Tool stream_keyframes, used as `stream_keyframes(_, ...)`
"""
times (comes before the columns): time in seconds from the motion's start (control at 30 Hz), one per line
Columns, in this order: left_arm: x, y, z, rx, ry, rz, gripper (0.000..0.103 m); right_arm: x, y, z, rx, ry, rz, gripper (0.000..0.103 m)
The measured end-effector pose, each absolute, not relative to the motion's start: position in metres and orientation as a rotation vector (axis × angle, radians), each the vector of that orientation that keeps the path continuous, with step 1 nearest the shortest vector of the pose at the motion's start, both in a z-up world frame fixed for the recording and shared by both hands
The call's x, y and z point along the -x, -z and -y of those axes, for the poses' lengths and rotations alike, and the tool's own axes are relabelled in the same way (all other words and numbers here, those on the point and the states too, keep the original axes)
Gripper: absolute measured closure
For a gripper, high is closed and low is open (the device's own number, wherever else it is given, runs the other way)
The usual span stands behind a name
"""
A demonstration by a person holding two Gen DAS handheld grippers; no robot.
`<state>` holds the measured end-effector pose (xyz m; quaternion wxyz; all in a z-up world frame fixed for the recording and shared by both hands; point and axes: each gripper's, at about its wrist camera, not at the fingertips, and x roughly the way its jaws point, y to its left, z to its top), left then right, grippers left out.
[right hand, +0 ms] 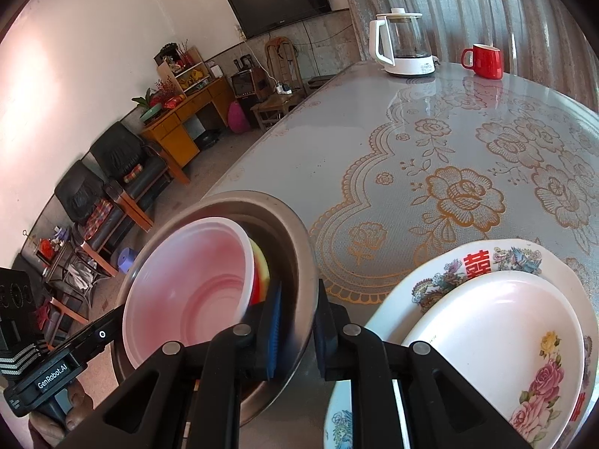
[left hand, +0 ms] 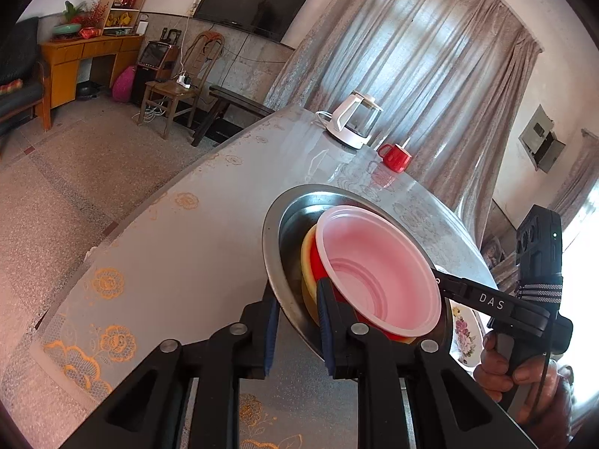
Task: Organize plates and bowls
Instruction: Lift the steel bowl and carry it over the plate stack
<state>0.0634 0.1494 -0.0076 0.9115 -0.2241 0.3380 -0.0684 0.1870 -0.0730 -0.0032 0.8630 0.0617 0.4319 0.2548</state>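
The left gripper is clamped on the near rim of the steel basin; one blue pad lies outside the wall, the other inside. The basin is tilted and held above the table; it contains a translucent pink bowl nested in a red bowl and a yellow bowl. At the right edge of the left wrist view, the right gripper's finger reaches the far rim of the basin, with a hand on its handle; a strip of floral plate shows behind the basin.

The right wrist view shows the opposite side: the right gripper is clenched on the basin wall, one pad inside and one outside; the pink bowl leans toward the camera. Only this view shows the plate stack in full: a white plate with roses rests on a larger decorated plate on the table, just right of the basin.

Both views show a white kettle and a red mug at the far end of the table, well apart from the basin.
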Motion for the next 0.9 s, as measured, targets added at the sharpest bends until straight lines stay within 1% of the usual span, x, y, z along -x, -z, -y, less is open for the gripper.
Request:
stream_keyframes(0.57,-0.06,-0.031,-0.097,0.384,0.297,-0.652,0.084,-0.157,-0.024,0.138,-0.233,-0.465,-0.818,0.087)
stream_keyframes(0.9,-0.077,-0.035,-0.043,0.342,0.408,-0.7,0.083,-0.138,-0.029,0.196,-0.286,-0.352,-0.788,0.087)
